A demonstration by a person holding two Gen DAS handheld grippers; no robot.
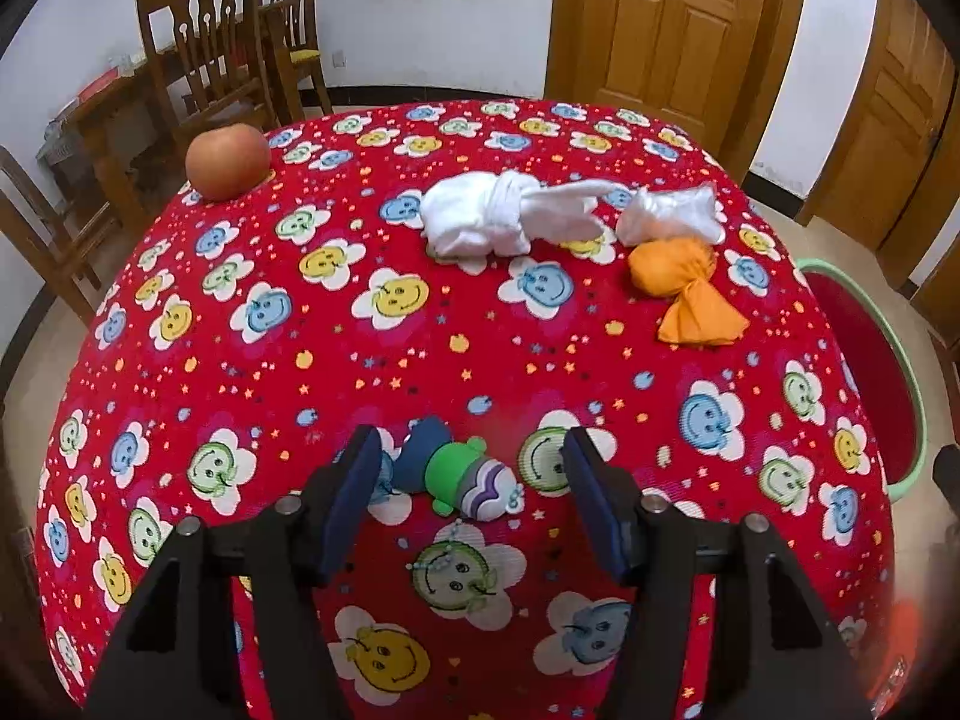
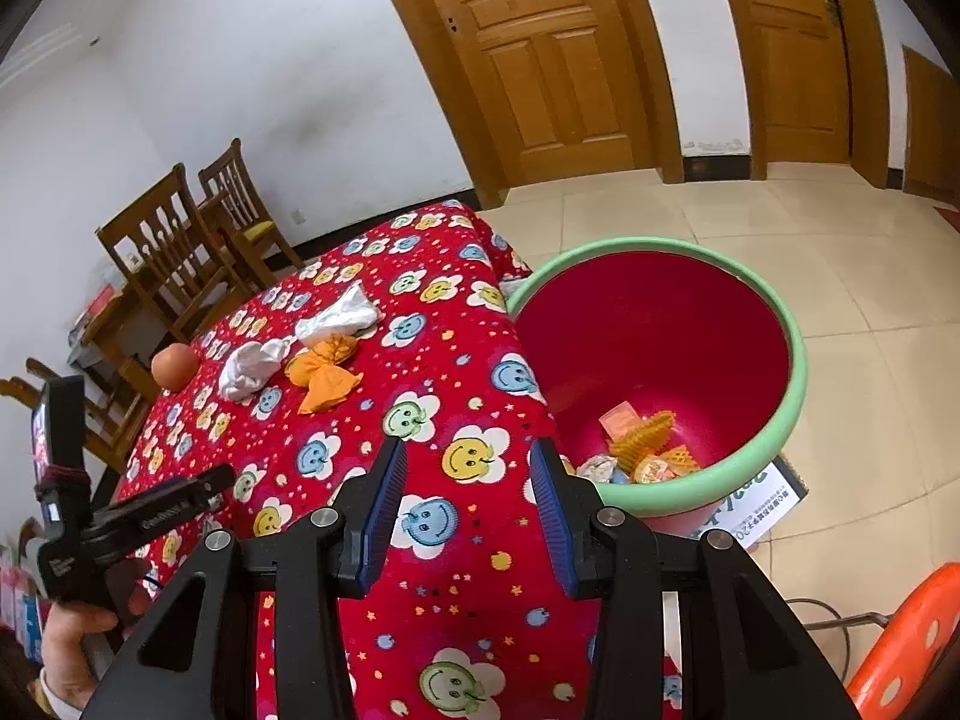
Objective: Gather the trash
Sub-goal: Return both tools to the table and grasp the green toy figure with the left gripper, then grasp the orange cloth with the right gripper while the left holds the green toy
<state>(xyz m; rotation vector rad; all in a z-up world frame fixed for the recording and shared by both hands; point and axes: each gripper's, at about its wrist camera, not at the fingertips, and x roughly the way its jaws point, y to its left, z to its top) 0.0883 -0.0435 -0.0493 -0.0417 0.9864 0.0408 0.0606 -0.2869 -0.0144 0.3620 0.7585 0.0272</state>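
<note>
The table (image 1: 540, 360), covered in a red smiley-print cloth, is filling the left wrist view. Low at centre, the left gripper (image 1: 474, 462) is standing open, its jaws straddling a small toy-like wrapper (image 1: 462, 474) without pressing it. The wrapper's long axis is running left-right, jaw to jaw. The right gripper (image 2: 468, 474) is hanging open, empty, beside the bin (image 2: 798, 360) at right.

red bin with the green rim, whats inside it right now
In the red bin, a heap of wrappers lies at the bottom: orange and yellow crinkled pieces, a pinkish packet, something pale. The near rim hides the closest part of the floor, so more could sit there.
</note>
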